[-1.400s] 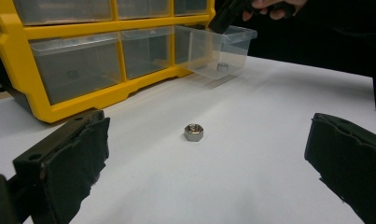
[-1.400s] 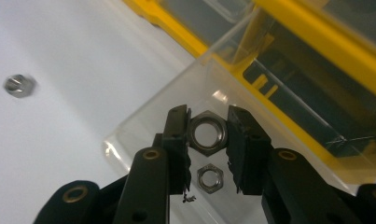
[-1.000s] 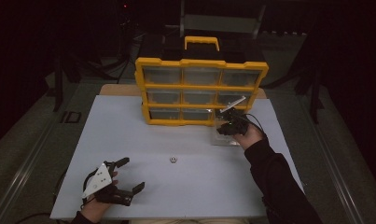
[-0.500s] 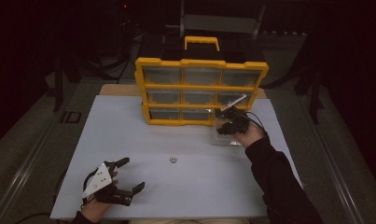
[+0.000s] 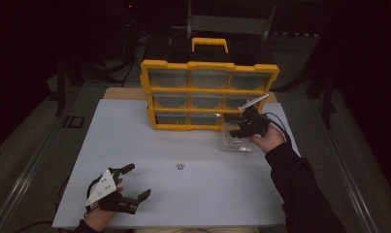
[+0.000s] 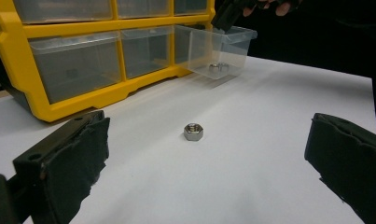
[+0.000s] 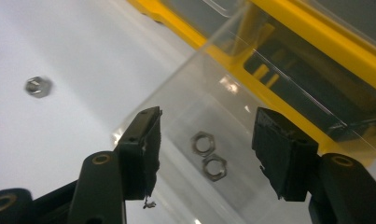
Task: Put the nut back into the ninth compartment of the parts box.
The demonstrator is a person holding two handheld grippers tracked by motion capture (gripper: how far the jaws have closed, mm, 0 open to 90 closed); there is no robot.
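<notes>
We see two thin hex nuts of dull silvery metal lying side by side, touching, on the floor of a clear plastic drawer, directly beyond the gap between the jaws of the right gripper. The drawer is a thin-walled, glossy, rectangular bin, pulled out and standing on the matte white table just in front of the yellow organizer, whose ribbed frame holds rows of clear drawers. Our right jaws, faced with ragged black foam pads, have just been opening and now stand apart above the drawer with nothing pressed between them; the right hand hovers over the drawer's rim, angled down toward it. A thicker hex nut, shiny steel, sits alone on the table, ahead of and between the wide-open jaws of the left gripper, which lies low near the table's front edge.
</notes>
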